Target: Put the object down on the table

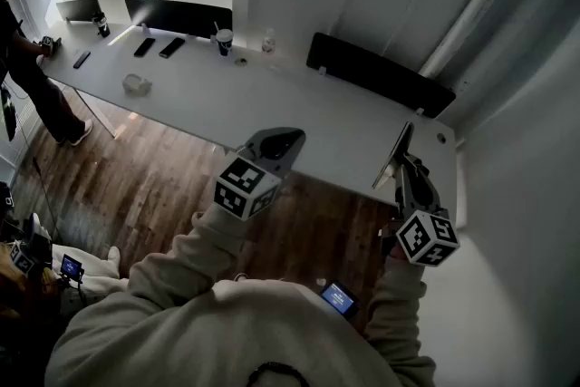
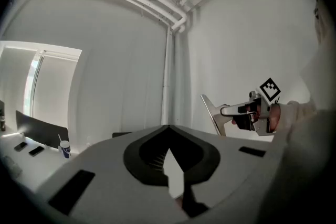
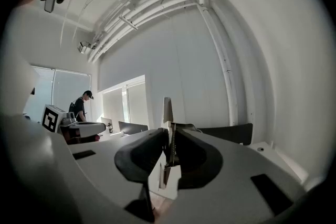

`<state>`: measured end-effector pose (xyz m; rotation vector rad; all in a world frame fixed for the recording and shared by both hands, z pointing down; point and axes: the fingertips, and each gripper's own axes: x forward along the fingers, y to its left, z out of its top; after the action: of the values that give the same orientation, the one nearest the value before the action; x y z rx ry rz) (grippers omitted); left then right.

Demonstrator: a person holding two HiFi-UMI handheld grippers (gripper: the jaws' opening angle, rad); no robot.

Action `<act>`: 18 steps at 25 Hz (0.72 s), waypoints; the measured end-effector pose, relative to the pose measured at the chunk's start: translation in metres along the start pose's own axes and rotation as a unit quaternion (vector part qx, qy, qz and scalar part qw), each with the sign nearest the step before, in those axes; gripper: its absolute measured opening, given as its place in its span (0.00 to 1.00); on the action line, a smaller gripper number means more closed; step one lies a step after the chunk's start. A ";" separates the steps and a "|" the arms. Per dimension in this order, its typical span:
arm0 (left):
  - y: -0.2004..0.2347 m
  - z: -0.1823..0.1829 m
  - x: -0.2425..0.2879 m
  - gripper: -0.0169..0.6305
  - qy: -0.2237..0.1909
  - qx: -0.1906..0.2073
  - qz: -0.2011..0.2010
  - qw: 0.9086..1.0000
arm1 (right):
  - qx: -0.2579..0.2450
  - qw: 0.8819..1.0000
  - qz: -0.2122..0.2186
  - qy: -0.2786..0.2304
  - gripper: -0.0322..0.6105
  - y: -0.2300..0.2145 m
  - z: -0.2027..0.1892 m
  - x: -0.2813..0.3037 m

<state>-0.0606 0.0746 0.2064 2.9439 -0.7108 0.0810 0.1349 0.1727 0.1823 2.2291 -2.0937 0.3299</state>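
right gripper (image 3: 170,150) clamped on thin flat plate (image 3: 167,108), plate upright and edge-on over white table's (image 1: 272,95) right front corner, left gripper (image 2: 168,132) jaws together, empty, at table's front edge

A thin, flat, pale panel (image 1: 396,154) is standing on edge, tilting slightly, and the jaws of the right tool (image 1: 404,166) are pinching it. It is hanging over the near edge of the white table (image 1: 272,95), toward its right end.
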 end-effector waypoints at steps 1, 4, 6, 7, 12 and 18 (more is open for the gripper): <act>-0.001 -0.001 0.001 0.02 0.001 0.000 -0.001 1.000 | 0.001 1.000 0.000 0.002 0.19 0.001 -0.001 0.000; -0.002 -0.003 0.001 0.02 0.003 0.001 -0.003 1.000 | 0.002 1.000 0.000 0.004 0.19 0.003 -0.002 0.000; 0.001 -0.001 0.001 0.02 0.002 0.000 -0.003 1.000 | 0.002 1.000 0.003 0.000 0.19 0.003 -0.002 0.003; 0.002 0.000 0.001 0.02 0.001 0.000 -0.003 1.000 | 0.002 1.000 0.005 0.000 0.19 0.004 -0.002 0.005; 0.003 0.000 0.000 0.02 0.001 -0.001 -0.002 1.000 | 0.014 1.000 0.008 -0.001 0.19 0.006 0.000 0.005; 0.001 -0.006 0.001 0.02 0.007 0.003 -0.004 1.000 | 0.028 0.999 0.019 -0.011 0.19 0.001 -0.001 0.004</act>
<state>-0.0607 0.0740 0.2128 2.9489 -0.6974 0.1044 0.1341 0.1686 0.1835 2.2360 -2.1663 0.3717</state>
